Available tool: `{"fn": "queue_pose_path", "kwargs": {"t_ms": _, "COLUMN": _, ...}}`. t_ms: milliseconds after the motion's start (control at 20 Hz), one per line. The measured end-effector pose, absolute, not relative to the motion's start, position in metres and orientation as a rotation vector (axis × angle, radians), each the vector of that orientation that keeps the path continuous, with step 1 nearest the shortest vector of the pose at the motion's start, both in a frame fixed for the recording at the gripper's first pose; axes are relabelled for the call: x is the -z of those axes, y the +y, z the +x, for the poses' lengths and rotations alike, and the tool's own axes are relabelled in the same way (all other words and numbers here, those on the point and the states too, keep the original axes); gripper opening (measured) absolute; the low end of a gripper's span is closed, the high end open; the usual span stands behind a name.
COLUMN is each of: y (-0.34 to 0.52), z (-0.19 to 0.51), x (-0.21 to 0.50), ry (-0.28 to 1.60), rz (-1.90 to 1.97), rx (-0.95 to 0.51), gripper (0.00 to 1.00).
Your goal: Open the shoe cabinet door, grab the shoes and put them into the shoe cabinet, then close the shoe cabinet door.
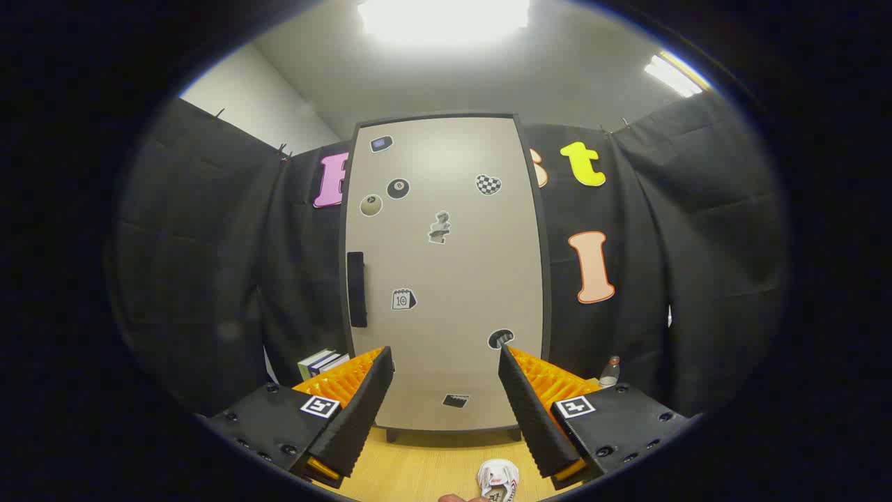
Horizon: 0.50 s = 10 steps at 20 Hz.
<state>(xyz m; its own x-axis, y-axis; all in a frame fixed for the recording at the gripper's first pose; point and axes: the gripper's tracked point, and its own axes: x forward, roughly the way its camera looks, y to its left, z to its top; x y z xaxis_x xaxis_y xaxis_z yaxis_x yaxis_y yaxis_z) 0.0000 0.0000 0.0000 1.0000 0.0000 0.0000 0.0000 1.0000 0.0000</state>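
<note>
Task barely begun, by look of things. Shoe cabinet (446, 279) stands ahead, beyond fingers, on wooden floor (418, 474). Door (453, 209) shut flat, stickers on it. Dark handle (356, 289) sits on door's left side, untouched. Gripper (446, 390) wide open, holds nothing, fingers well apart from door. Small white shoe (498, 480) lies on floor low between fingers, near gripper. Books (322, 362) and bottle (610, 371) stand beside cabinet. Left to do: open door, grab shoe, put in, close door.
</note>
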Motion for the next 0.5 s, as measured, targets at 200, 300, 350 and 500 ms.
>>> {"fn": "queue_pose_path", "kwargs": {"t_ms": 200, "y": 0.009, "z": -0.001, "x": 0.008, "ry": 0.021, "rz": 0.003, "rx": -0.008, "gripper": 0.96}}
{"fn": "queue_pose_path", "kwargs": {"t_ms": 300, "y": 0.013, "z": 0.000, "x": 0.010, "ry": 0.035, "rz": -0.003, "rx": -0.014, "gripper": 0.97}}
{"fn": "queue_pose_path", "kwargs": {"t_ms": 350, "y": 0.015, "z": 0.001, "x": 0.011, "ry": 0.038, "rz": -0.007, "rx": -0.015, "gripper": 0.96}}
{"fn": "queue_pose_path", "kwargs": {"t_ms": 500, "y": 0.019, "z": 0.001, "x": 0.007, "ry": 0.027, "rz": -0.015, "rx": -0.016, "gripper": 0.96}}
